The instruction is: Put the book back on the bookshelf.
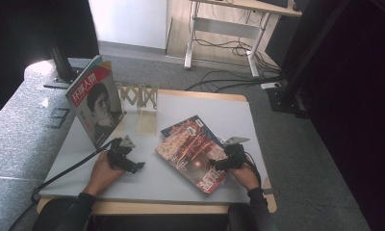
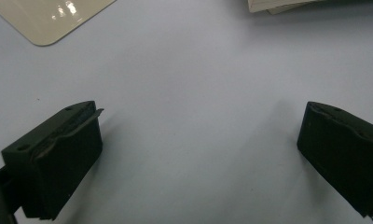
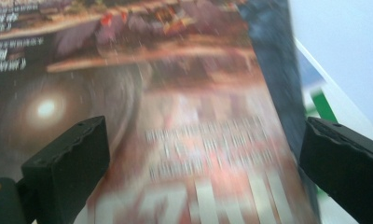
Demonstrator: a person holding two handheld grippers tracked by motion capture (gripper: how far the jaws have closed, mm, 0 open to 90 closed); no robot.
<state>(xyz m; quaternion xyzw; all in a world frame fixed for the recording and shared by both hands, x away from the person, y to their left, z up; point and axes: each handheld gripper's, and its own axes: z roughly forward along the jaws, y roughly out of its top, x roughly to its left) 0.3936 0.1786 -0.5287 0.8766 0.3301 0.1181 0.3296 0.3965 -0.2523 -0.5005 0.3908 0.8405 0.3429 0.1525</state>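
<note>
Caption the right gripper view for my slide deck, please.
Open right gripper poised over the red magazine lying on the table.

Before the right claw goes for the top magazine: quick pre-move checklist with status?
1. Right claw open: ok, jaws wide apart.
2. Right claw over the top magazine: ok.
3. Jaws around an edge: not ok, both sit above the cover.
4. Left claw open, holding nothing: ok, over bare table.
5. Rack has free slots: ok; one magazine leans at its left end.
6. Magazines in the flat stack: cannot tell.
</note>
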